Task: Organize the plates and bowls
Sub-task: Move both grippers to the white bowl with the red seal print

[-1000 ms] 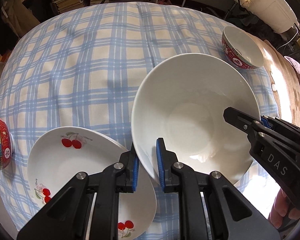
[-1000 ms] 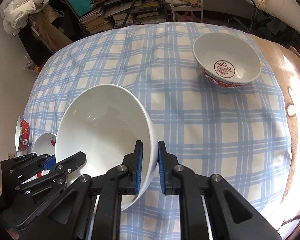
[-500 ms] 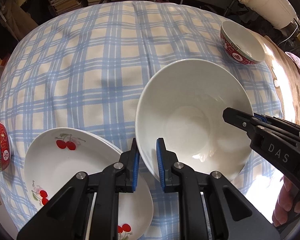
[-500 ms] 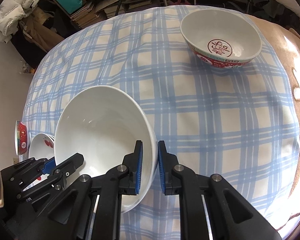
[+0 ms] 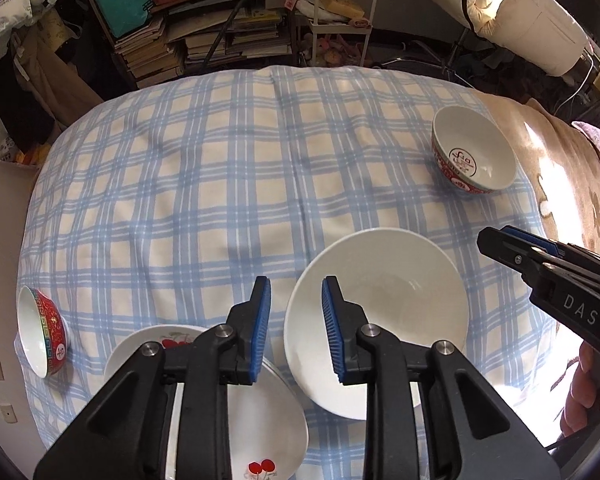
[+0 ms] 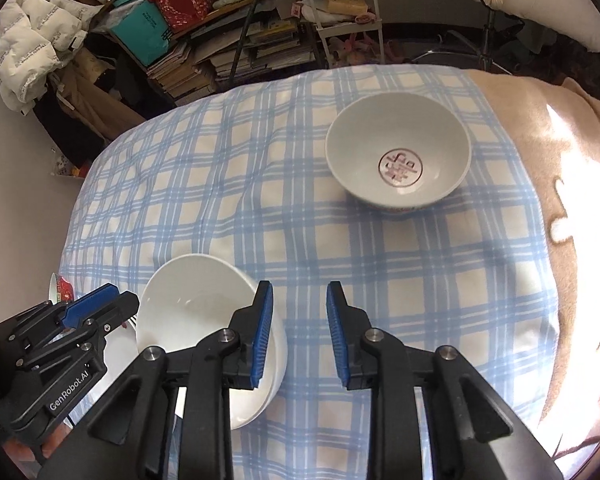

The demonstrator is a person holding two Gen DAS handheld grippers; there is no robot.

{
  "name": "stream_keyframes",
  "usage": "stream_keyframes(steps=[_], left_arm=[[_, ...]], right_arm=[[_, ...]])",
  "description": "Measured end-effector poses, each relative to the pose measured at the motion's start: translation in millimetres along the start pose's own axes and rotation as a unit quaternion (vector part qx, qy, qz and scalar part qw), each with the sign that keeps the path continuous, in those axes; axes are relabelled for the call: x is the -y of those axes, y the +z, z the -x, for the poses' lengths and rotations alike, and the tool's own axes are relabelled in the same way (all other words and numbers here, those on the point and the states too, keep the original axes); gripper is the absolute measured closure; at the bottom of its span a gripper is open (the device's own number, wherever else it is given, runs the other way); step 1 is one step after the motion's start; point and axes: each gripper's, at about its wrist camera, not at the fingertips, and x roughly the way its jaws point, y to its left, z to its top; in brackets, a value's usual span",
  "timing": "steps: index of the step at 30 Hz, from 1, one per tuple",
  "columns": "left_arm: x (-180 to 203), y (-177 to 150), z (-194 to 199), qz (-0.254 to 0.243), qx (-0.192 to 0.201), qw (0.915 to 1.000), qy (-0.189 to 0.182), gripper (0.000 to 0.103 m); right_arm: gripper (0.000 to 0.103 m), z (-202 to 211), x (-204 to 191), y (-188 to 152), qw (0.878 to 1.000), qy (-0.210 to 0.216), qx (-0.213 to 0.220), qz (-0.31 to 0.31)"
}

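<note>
On checked cloth [image 5: 204,184], plain white bowl [image 5: 384,320]

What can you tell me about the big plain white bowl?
The big white bowl is plain, smooth and glossy like glazed ceramic, round, deep and empty. It sits upright on the blue checked cloth, right beside the cherry plate; whether they touch I cannot tell. Nothing holds it: the left gripper and right gripper have just been opening, and both sets of jaws stand off its rim with nothing between them.
</note>
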Motion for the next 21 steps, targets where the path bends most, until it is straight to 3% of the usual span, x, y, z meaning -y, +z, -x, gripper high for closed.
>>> stream_keyframes(steps=[4,7,9,10,12,21], left_arm=[[10.4,18.3,8.0,-0.01,0.02,0.9997,0.011,0.061],[20.2,33.4,12.0,-0.016,0.04,0.9989,0.018,0.049],[26.2,44.1,9.6,-0.017,0.042,0.9989,0.011,0.029],[29.2,49.7,8.1,-0.017,0.042,0.9989,0.01,0.024],[34.0,57.6,5.1,-0.017,0.049,0.9986,0.008,0.022],[63.1,92.0,-24.3,-0.035,0.056,0.9977,0.011,0.018]], right_arm=[[0.054,16.2,14.1,17.8,1.0,0.011,0.022,-0.01],[0.036,26.9,28.5,32.4,0.999,0.012,0.044,-0.022],[0.024,32.1,39.7,40.4,0.997,0.022,0.059,-0.035],[0.02,32.8,45.2,44.6,0.997,0.031,0.062,-0.043],[0.009,32.1,55.5,52.3,0.996,0.039,0.063,-0.055],[0.005,23.2,92.7,74.9,0.997,-0.001,0.065,-0.047]])
